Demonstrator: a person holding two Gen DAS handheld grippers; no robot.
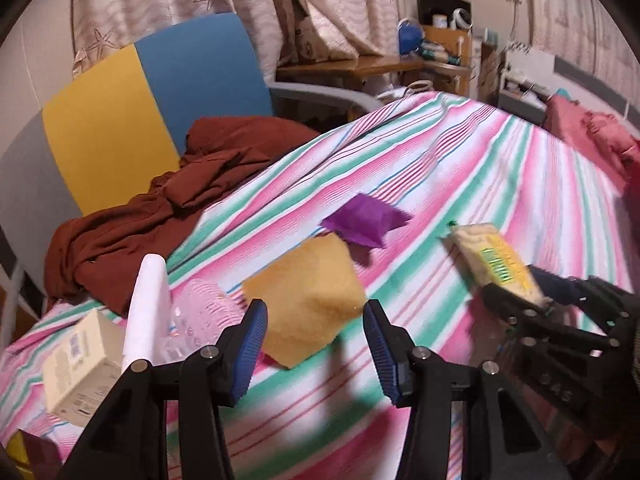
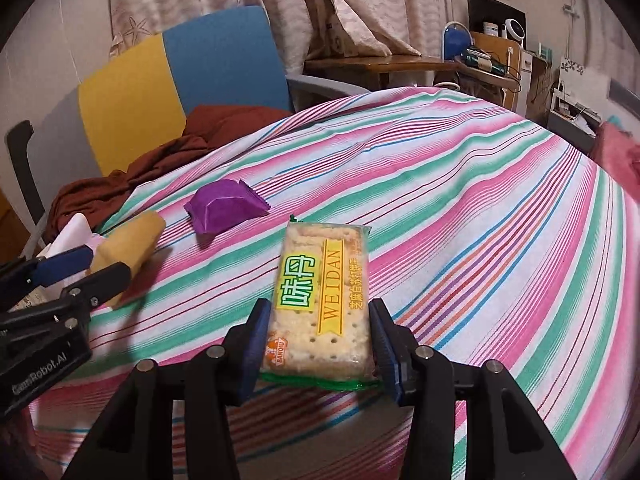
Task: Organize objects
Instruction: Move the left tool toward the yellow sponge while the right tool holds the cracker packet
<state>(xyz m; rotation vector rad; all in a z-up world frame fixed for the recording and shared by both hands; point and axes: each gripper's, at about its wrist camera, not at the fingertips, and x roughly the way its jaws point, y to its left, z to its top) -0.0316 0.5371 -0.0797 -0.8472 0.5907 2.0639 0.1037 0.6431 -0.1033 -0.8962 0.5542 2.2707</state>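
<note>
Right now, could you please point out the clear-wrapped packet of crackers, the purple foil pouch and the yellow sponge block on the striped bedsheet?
clear-wrapped packet of crackers [image 2: 320, 300]: right wrist view, middle of its printed face.
purple foil pouch [image 2: 224, 208]: right wrist view, centre of its bulge.
yellow sponge block [image 1: 308, 296]: left wrist view, its top face.

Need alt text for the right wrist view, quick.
The right gripper is shut on a WEIDAN cracker pack above a striped bedsheet. A purple packet lies beyond, with the left gripper at a yellow sponge.
</note>
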